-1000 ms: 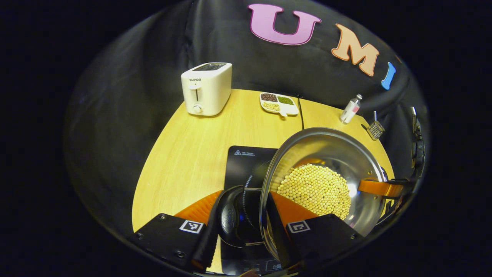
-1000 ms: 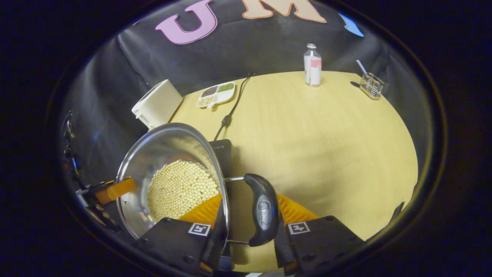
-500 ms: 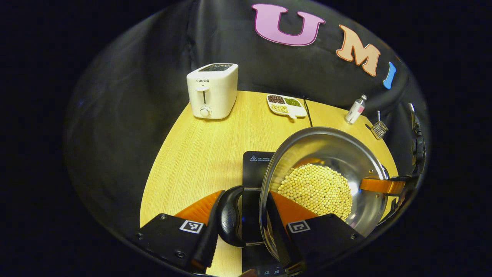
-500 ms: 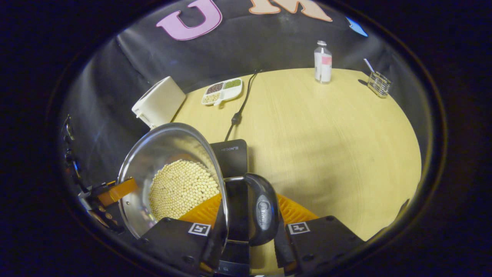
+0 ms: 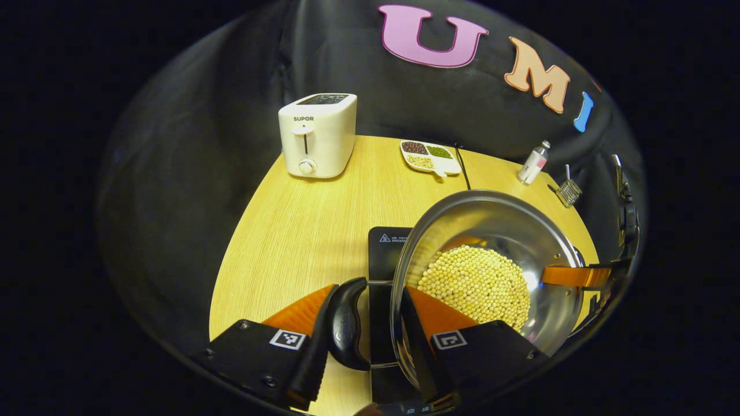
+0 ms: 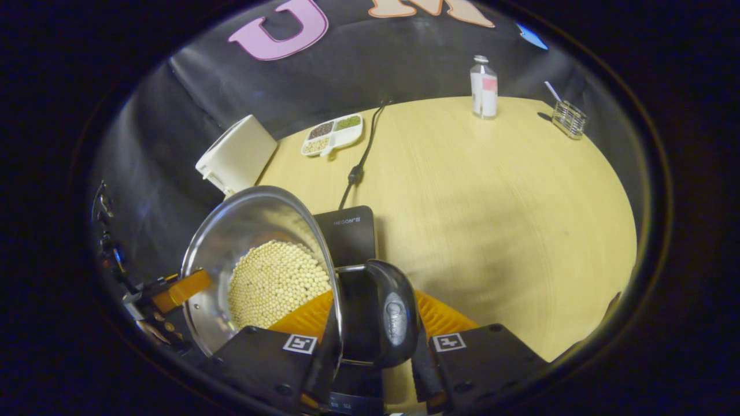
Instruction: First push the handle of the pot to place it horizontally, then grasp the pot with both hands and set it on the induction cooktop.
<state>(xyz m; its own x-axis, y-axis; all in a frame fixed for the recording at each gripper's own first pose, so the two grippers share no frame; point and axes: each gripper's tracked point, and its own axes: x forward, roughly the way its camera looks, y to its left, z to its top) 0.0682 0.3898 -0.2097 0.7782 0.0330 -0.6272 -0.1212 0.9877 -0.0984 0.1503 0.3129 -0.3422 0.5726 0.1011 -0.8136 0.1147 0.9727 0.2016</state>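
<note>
Your left gripper [image 5: 363,341] is clamped across the pot's left side: one finger outside its black side handle [image 5: 345,326], the other inside the rim. Your right gripper [image 6: 376,346] is clamped the same way on the opposite handle [image 6: 396,315]. The steel pot [image 5: 491,231], holding soybeans [image 5: 474,283], sits over the black induction cooktop [image 6: 347,234]; whether it touches, I cannot tell. Farther back on the wooden table [image 6: 491,190]: toaster [image 5: 317,134], divided dish [image 5: 430,157], bottle [image 6: 483,86].
</note>
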